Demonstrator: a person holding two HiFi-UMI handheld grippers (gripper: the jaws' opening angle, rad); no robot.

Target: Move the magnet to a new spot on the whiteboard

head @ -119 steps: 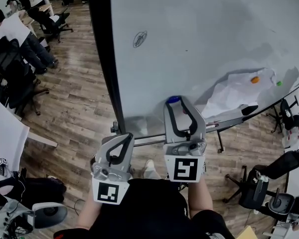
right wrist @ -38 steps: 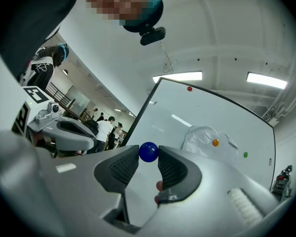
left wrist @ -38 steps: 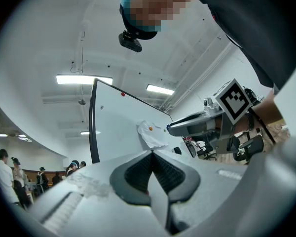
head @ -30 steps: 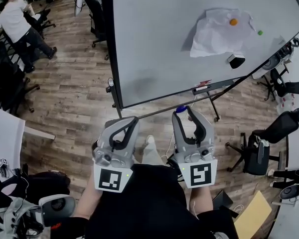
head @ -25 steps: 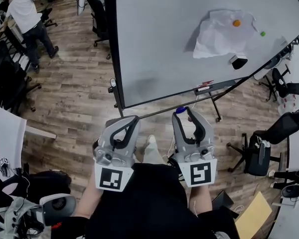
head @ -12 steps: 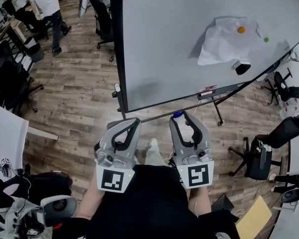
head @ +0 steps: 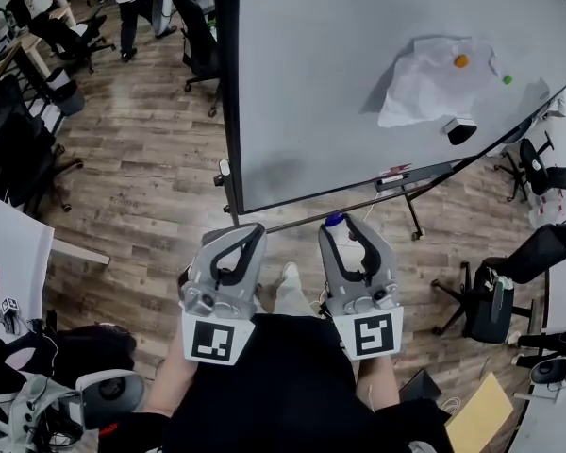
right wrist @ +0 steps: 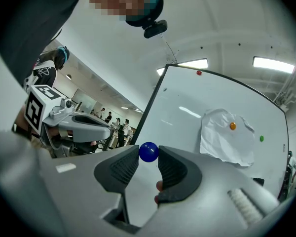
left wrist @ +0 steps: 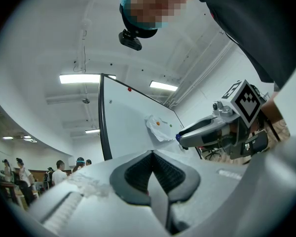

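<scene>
A small round blue magnet point(right wrist: 148, 152) sits pinched between the tips of my right gripper point(right wrist: 148, 154), which is shut on it; the same magnet point(head: 334, 221) shows at the tip of my right gripper point(head: 344, 226) in the head view. The whiteboard point(head: 358, 55) stands ahead on a wheeled frame, apart from both grippers. A crumpled white paper point(head: 439, 78) hangs on it under an orange magnet point(head: 461, 61), with a green magnet point(head: 507, 79) beside. My left gripper point(head: 248, 235) is held next to the right one, jaws shut with nothing between them point(left wrist: 152, 158).
A black eraser point(head: 459, 130) sticks to the board below the paper, and markers lie on the tray point(head: 401, 173). Office chairs point(head: 495, 300) stand at the right. People and more chairs point(head: 38, 36) fill the far left. Wood floor lies between me and the board.
The view has shifted so the whiteboard sits slightly further right and up. A person at the far left has walked along the back. Both grippers hold their pose.
</scene>
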